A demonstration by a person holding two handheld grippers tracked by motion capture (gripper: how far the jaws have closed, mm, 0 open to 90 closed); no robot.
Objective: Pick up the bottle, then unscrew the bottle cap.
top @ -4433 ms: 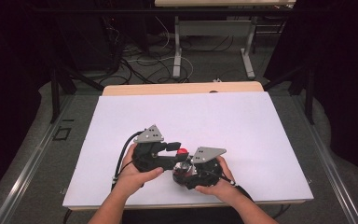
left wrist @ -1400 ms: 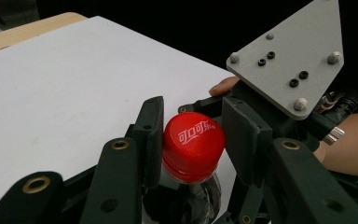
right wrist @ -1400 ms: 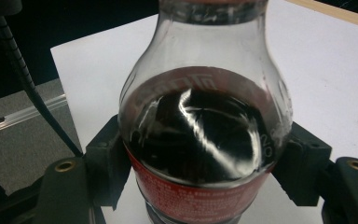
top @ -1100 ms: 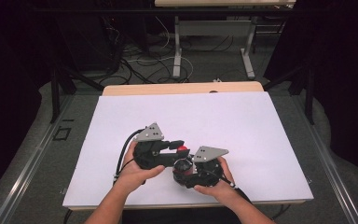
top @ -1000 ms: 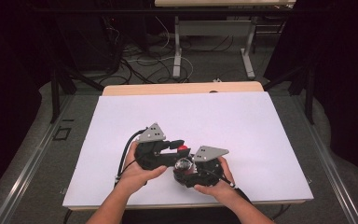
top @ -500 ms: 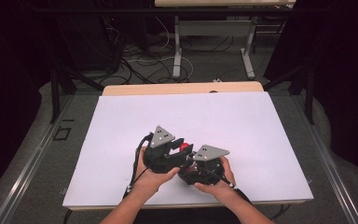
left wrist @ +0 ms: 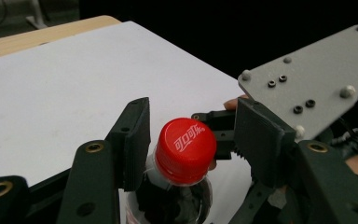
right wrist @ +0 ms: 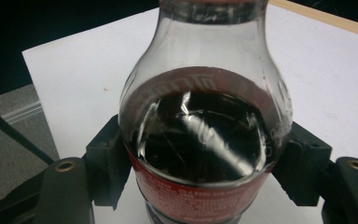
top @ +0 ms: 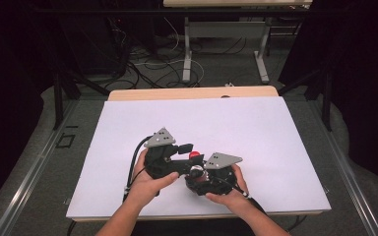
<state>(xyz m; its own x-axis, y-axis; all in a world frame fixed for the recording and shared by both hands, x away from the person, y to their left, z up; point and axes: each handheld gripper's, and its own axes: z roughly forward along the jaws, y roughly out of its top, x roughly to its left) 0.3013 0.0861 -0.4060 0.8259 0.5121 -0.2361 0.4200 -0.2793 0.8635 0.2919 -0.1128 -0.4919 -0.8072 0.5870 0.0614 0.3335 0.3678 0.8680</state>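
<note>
Item: clear plastic bottle (right wrist: 205, 135) with a bulbous shoulder, partly full of dark cola, a red printed label band round its body; closed by a red ribbed screw cap (left wrist: 185, 150) bearing white lettering. Location: near the front edge of the white table sheet (top: 236, 123), roughly centre, between the person's two hands; in the high view the cap shows as a small red spot (top: 194, 155).

Right gripper (right wrist: 205, 172): black, two-jawed, pinching the bottle's body at the label band, one pad pressed to each side. Its grey three-cornered plate (top: 222, 160) lies on top, and the right hand (top: 229, 189) holds it from below.

Left gripper (left wrist: 191, 140): black, jaws spread on either side of the cap and just now widening; the left jaw stands just beside the cap, the right jaw stands clear with a visible gap, so the cap sits between them unpinched. Left hand (top: 147, 182) grips its body; a black cable (top: 132, 169) loops off the side.

Surroundings: the white sheet covers a light wooden tabletop (top: 192, 93), whose far strip is exposed. Beyond it, grey metal table legs (top: 187, 49) and tangled floor cables (top: 147, 61) on dark flooring. The right gripper's plate stands close behind the cap in the left gripper view (left wrist: 314, 79).
</note>
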